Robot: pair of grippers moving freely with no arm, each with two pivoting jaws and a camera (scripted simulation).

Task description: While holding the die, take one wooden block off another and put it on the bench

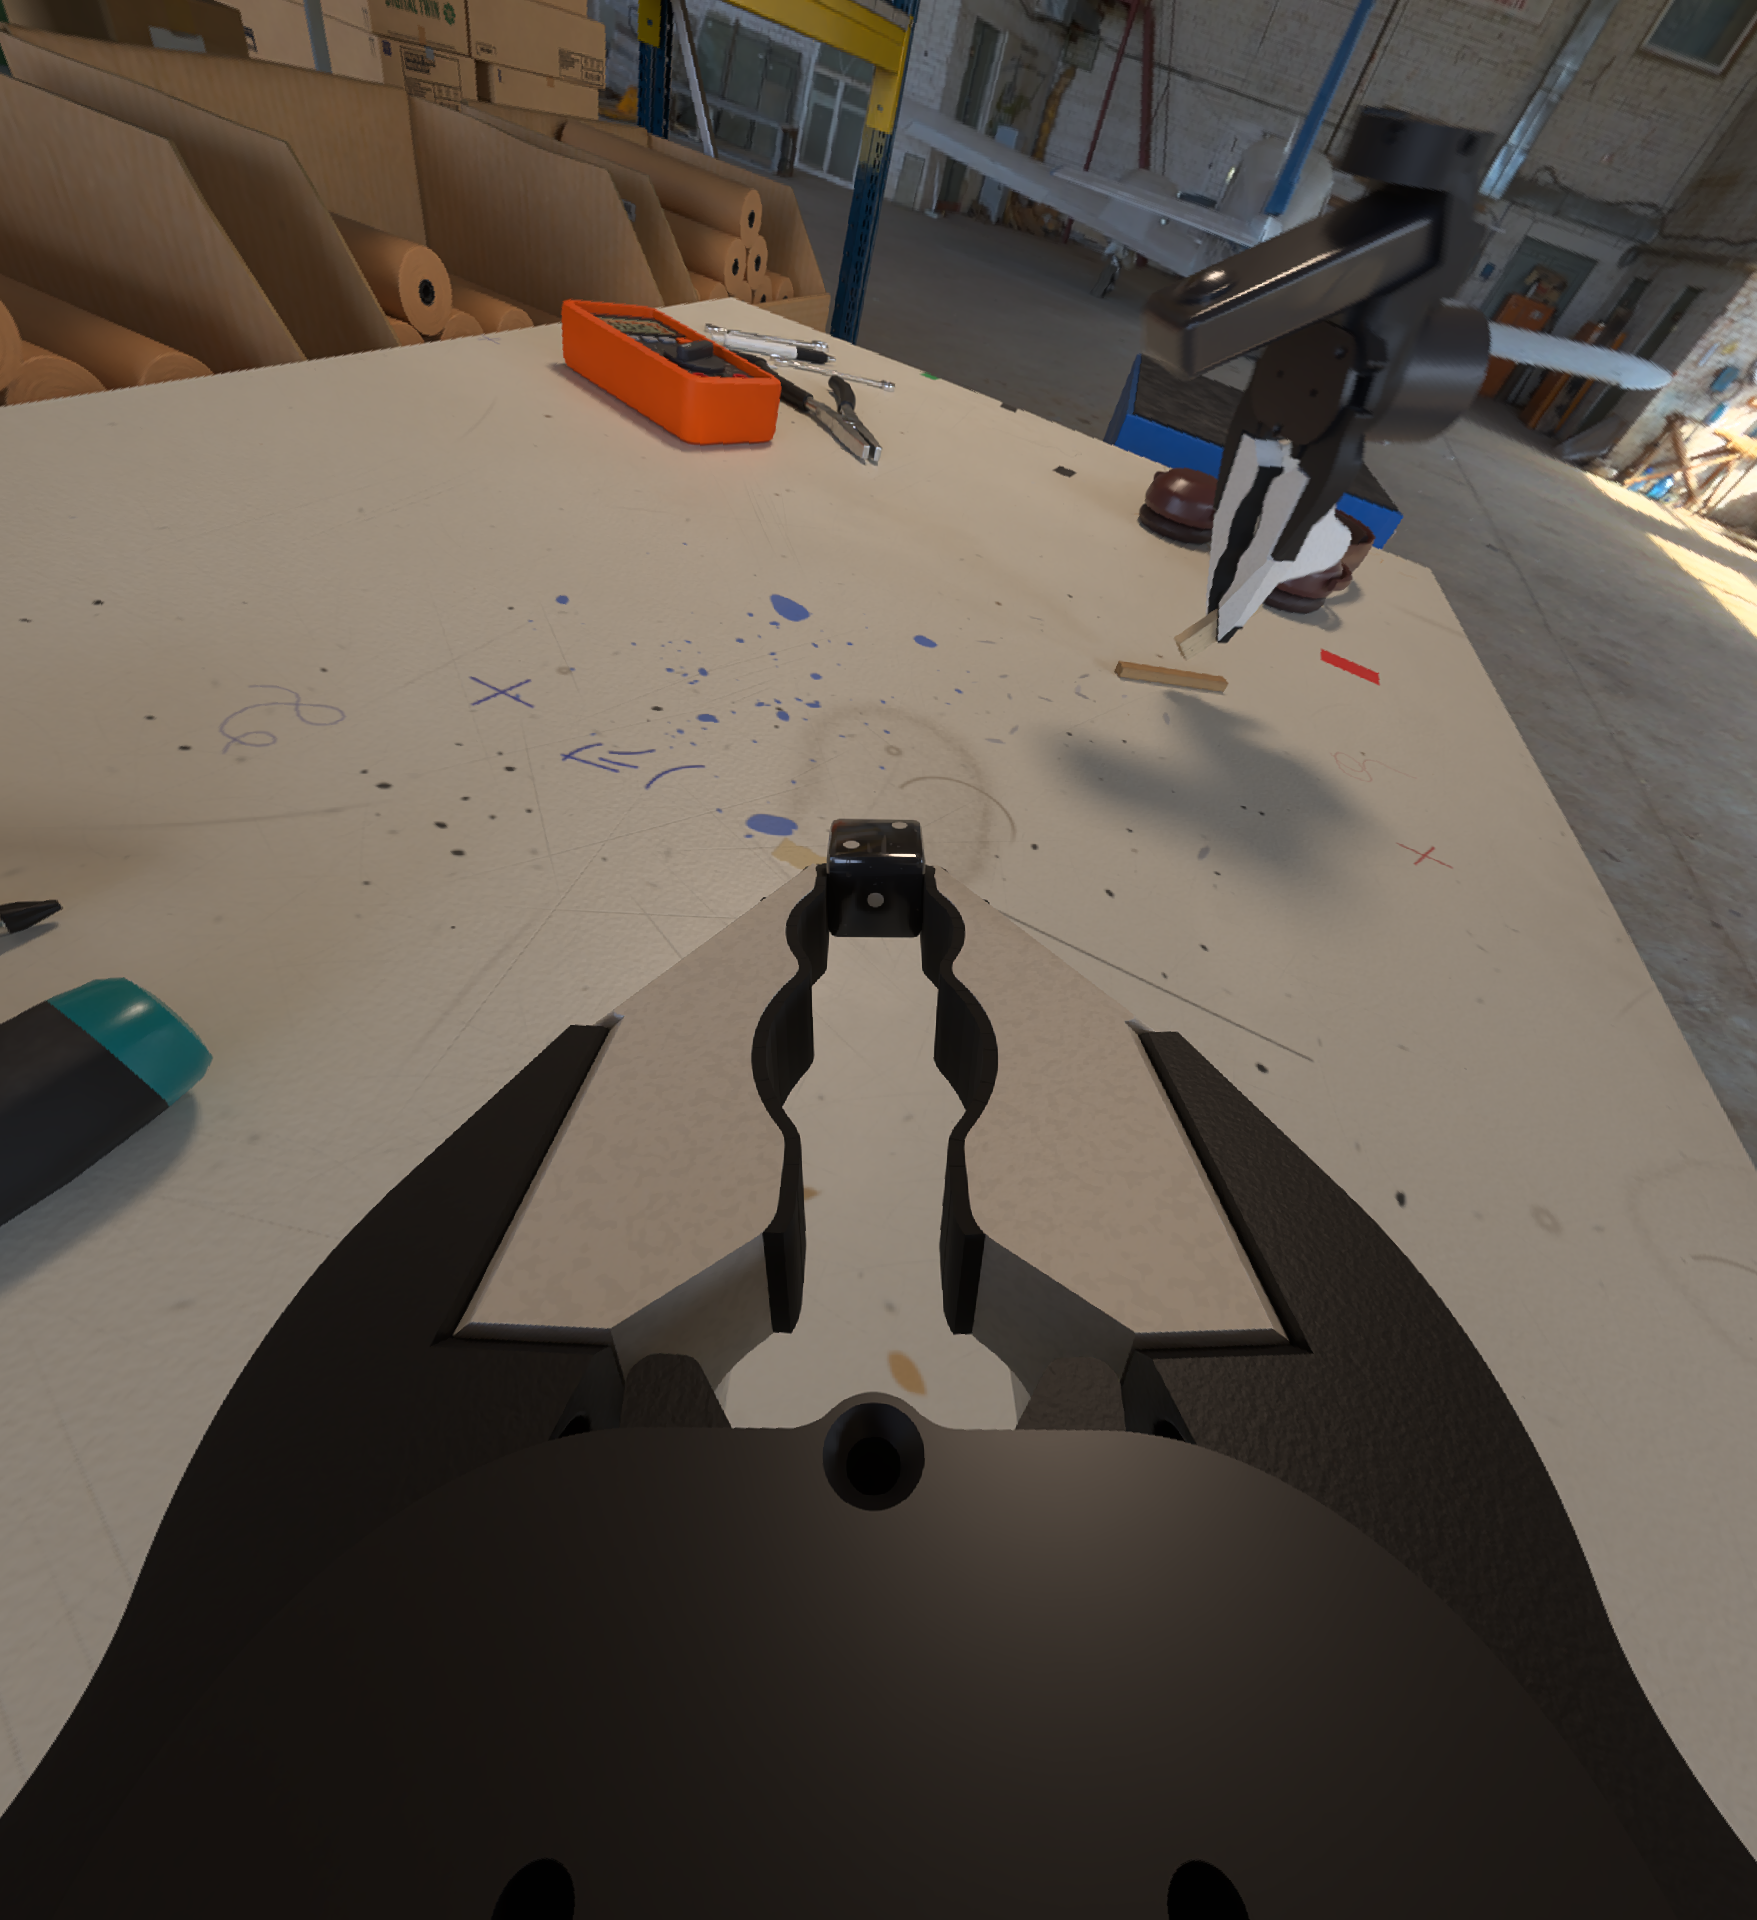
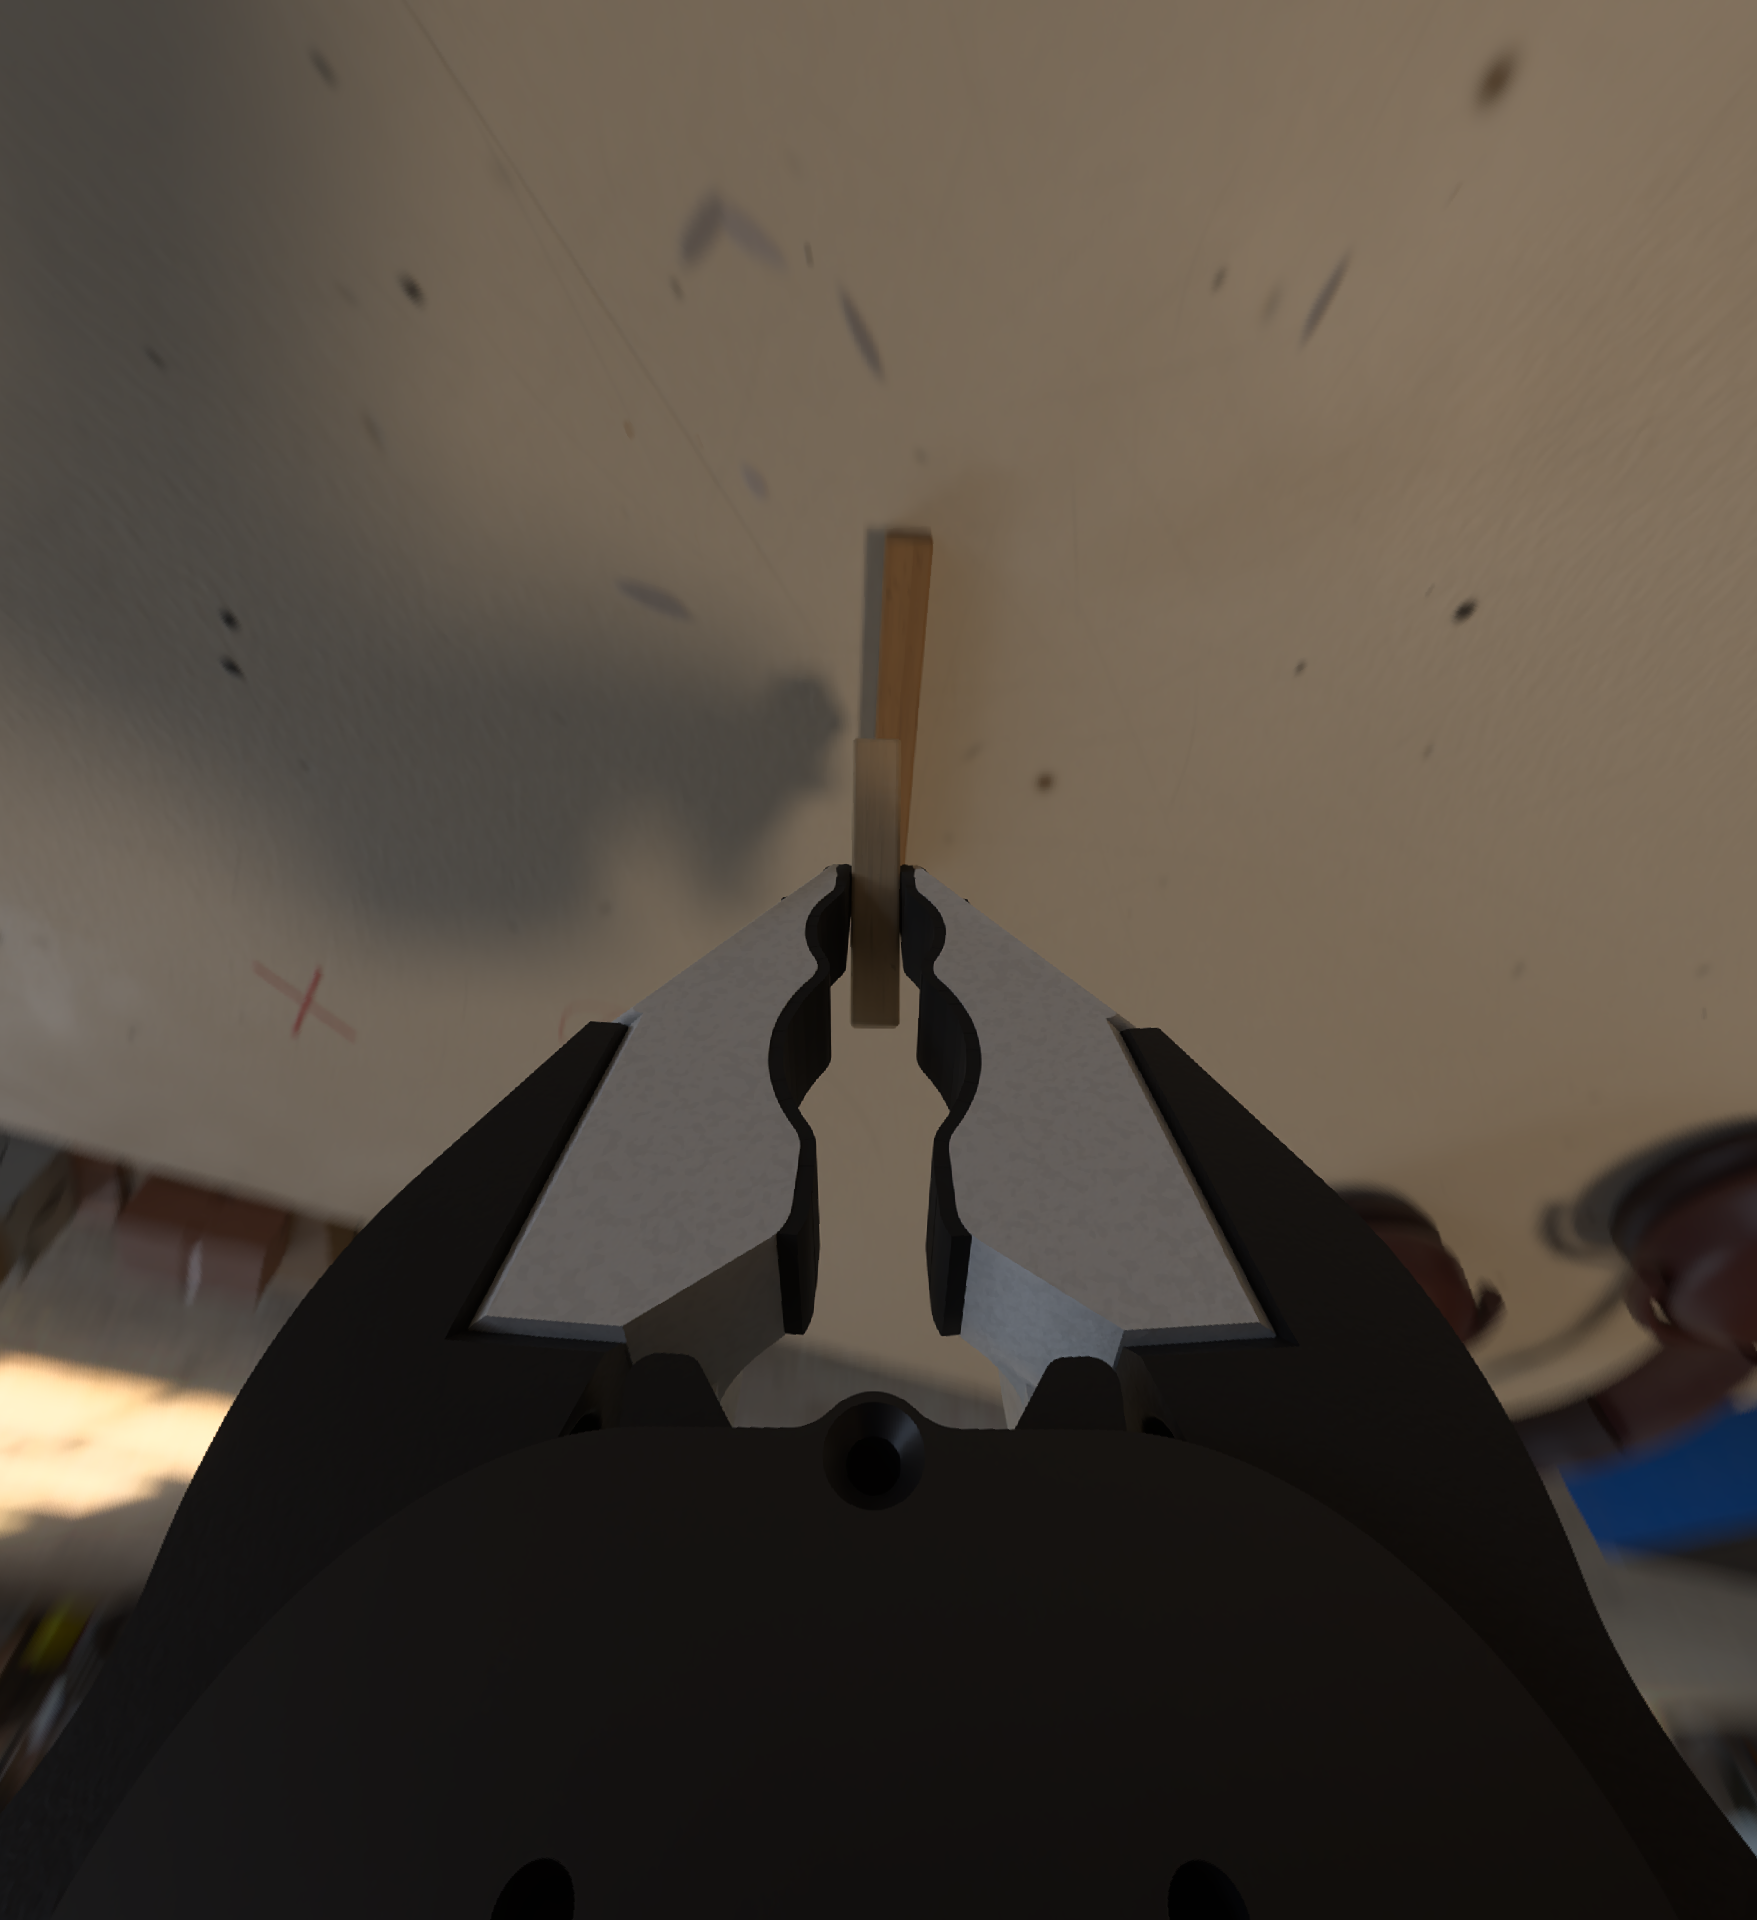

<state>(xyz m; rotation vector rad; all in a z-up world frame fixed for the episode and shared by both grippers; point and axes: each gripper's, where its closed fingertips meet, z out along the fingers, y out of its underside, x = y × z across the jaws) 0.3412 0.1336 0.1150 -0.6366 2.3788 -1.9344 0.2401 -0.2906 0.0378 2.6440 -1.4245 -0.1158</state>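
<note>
Now left tool (image 1: 874, 899) clenched on black die (image 1: 874, 878), right tool (image 2: 876, 914) gripping wooden block (image 2: 876, 883) above the bench (image 1: 334, 582).

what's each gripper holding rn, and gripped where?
Left gripper pinches the black die at its fingertips, by two opposite side faces. Right gripper clamps a thin wooden block across its flat faces, near the middle.

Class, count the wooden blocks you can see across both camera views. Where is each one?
2. One wooden block is pinched in the right gripper, lifted above the bench. The other block lies flat on the bench beneath it.
</note>
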